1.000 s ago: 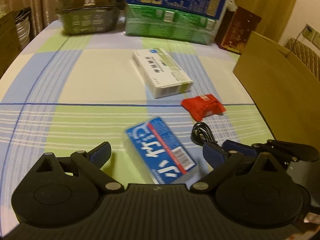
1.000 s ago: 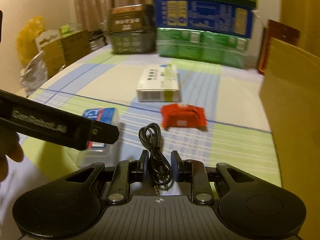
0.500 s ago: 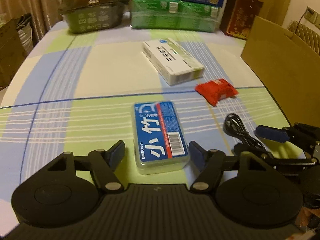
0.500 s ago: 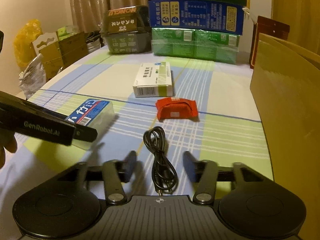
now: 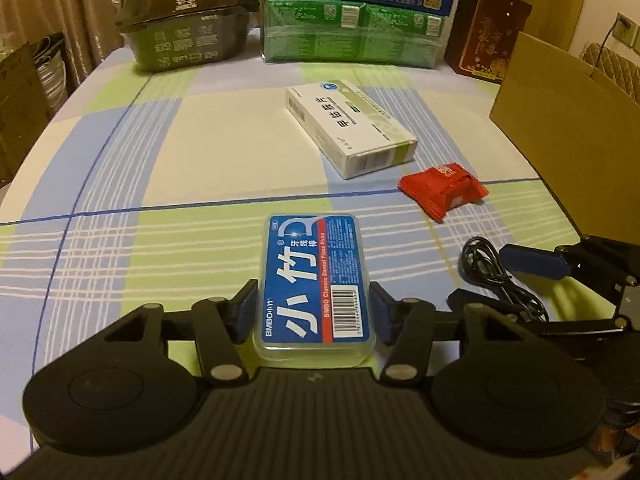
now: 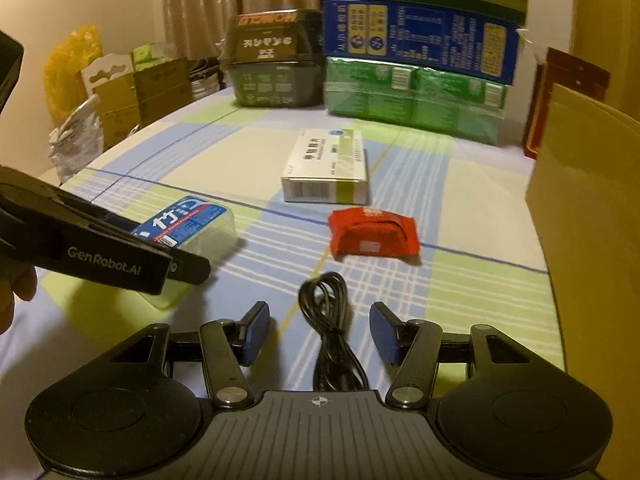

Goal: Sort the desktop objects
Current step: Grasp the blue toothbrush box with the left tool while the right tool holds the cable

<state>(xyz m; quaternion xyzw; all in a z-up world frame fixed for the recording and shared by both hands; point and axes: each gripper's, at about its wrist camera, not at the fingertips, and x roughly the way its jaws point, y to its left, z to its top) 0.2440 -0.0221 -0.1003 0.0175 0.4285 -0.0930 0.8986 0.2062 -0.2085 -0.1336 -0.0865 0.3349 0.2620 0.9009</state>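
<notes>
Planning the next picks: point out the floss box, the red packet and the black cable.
floss box [image 5: 316, 280], left wrist view, blue label on lid.
red packet [image 6: 374, 232], right wrist view, front face.
black cable [image 6: 326, 300], right wrist view, coiled loop.

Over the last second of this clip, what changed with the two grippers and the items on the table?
The left gripper advanced and closed its fingers against the sides of the floss pick box, which it earlier only approached with fingers wide apart. The right gripper, a second ago shut around the black cable, opened; the cable lies loose between its fingers. The white medicine box, red packet and cardboard box stayed put.
</notes>
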